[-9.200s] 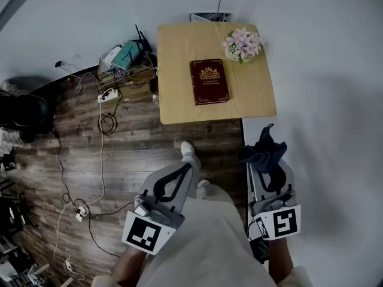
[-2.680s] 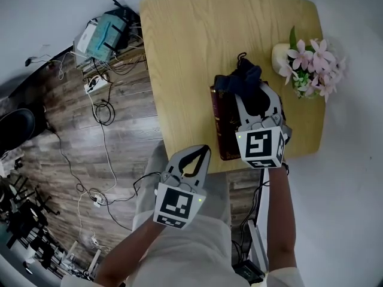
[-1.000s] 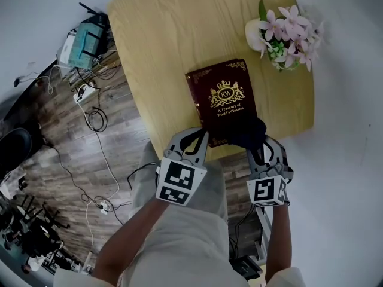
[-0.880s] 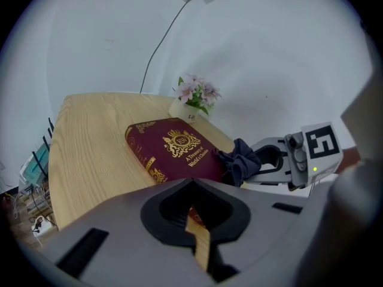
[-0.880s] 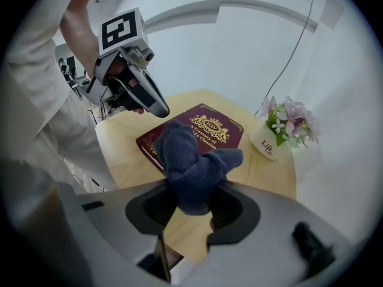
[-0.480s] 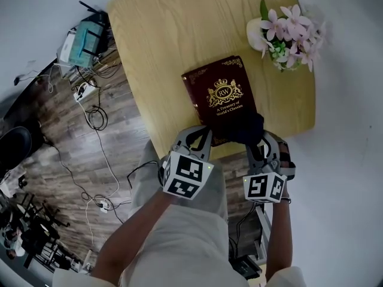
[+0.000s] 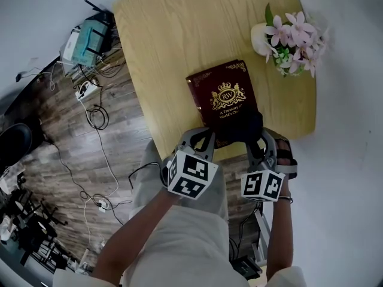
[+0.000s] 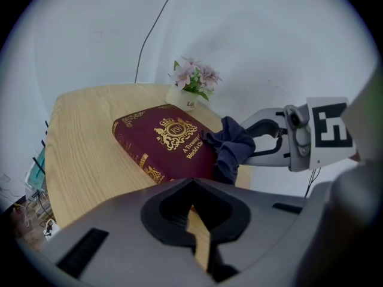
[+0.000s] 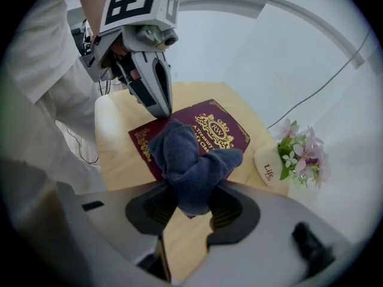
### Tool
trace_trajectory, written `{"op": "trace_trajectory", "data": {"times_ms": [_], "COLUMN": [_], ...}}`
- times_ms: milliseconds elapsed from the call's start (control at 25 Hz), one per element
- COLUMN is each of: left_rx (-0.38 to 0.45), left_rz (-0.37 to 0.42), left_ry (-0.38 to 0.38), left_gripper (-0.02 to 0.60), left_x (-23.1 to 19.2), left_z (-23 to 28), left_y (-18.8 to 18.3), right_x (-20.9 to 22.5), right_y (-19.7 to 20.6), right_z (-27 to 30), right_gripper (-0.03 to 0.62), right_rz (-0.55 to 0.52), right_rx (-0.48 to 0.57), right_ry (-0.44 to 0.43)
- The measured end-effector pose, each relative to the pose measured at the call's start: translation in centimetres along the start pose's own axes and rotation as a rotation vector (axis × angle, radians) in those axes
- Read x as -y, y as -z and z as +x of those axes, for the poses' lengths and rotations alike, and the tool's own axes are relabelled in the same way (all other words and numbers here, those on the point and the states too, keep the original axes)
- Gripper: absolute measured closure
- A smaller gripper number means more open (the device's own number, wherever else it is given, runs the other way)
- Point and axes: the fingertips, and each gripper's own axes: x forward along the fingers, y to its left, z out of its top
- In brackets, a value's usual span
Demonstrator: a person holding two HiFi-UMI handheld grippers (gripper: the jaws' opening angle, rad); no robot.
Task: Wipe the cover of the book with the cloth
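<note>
Right gripper (image 9: 190,203) is clamped on the dark cloth (image 9: 192,160) over the near end of the book (image 7: 222,94), which lies flat by the table's (image 7: 161,52) front edge, while the left gripper (image 7: 205,135), jaws together and empty, sits at its near corner; risk: a light brace lets a stroke skid the book.

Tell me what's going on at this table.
A person is working with a gripper in each hand at a wooden table. The right gripper has its fingers shut on a dark blue cloth, which sits on the near end of the cover of the maroon book. The left gripper, fingers together and empty, has its tip at the book's near left corner, apparently steadying it. The rest of the cover lies bare.
</note>
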Motion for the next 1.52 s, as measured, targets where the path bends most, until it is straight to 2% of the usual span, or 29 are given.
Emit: {"op": "trace_trajectory", "data": {"times_ms": [120,400,680,840,1520], "left_rx": [0.007,0.006,0.007,0.012,0.011], "left_rz": [-0.016,-0.017,0.022,-0.013,-0.015], "left_ry": [0.005,0.004,-0.002,0.002,-0.005], "left_gripper": [0.575,0.575,0.575,0.575,0.575], "left_x": [-0.1,-0.1,0.1,0.0,0.0], "left_z": [0.0,-0.1,0.0,0.0,-0.3], "left_y": [0.0,0.0,0.0,0.0,-0.1], "right_x": [0.9,3.0,4.6,5.5,10.2], "right_y": [-0.8,-2.4,-3.7,-4.5,-8.0], "right_z": [0.7,2.1,3.2,3.8,6.4], "right_gripper": [0.439,0.439,0.441,0.441,0.441], "right_rz": [0.03,0.024,0.031,0.044,0.151], "right_rx": [0.015,0.027,0.04,0.059,0.081], "right_ry": [-0.019,-0.034,-0.047,-0.048,-0.01]}}
